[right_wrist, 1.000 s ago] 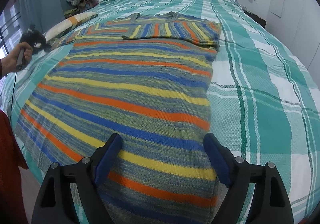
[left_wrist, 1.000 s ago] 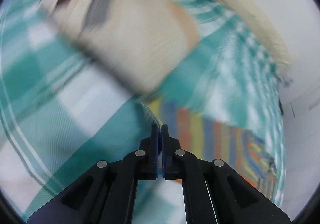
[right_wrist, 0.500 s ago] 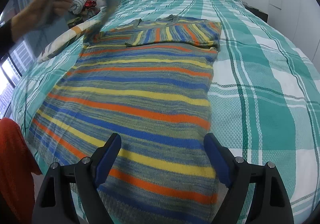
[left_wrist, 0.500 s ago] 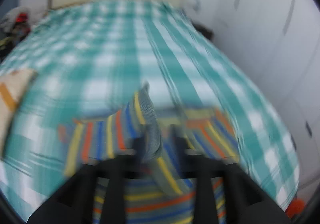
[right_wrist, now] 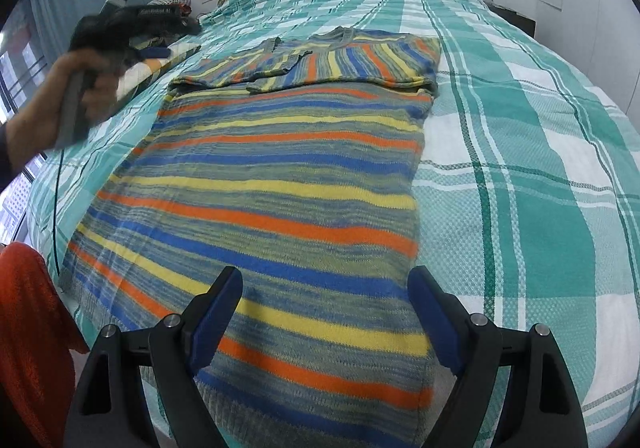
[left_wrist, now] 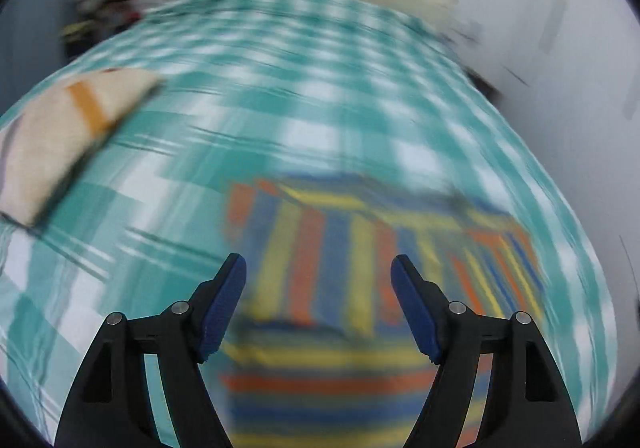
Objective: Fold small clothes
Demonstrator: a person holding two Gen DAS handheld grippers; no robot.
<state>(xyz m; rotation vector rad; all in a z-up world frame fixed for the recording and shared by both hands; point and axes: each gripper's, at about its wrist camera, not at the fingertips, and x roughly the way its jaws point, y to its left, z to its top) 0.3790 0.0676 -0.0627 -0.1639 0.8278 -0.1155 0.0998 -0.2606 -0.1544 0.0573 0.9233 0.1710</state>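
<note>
bed with the teal-and-white checked cotton cover point(right_wrist: 520, 152) is carrying everything here, one bed. lying on it: one knitted sweater in blue, yellow, orange and grey-green stripes point(right_wrist: 280, 184), spread flat lengthwise down the near-left half of the bed, hem toward the right gripper, neckline toward the headboard. both sleeves are lying folded across the chest, two sleeves, striped bands running crosswise to the body stripes.

handling, my read: knit is looking soft and limp, no stiffness, moderate weight for its size, stretchy. it's going to sag and drag if lifted from one point, and the cover underneath is likely bunching if pulled flat. not slippery, not fragile. best hold looks like the two hem corners, pinching both layers at the edge, then carrying the hem up toward the shoulders.

one cream pillow with an orange stripe point(left_wrist: 68, 128) is lying at the left edge of the bed, near the sweater's shoulder but apart from it. one orange-red cloth point(right_wrist: 28, 324) is hanging at the near-left corner, can't tell what it is.

two grippers. right gripper point(right_wrist: 324, 312) is hovering over the hem, fingers spread wide, nothing between them. left gripper point(left_wrist: 318, 304) is over the sleeve area, fingers opening, nothing pinched; view is blurred. person's hand point(right_wrist: 60, 104) is holding it.
</note>
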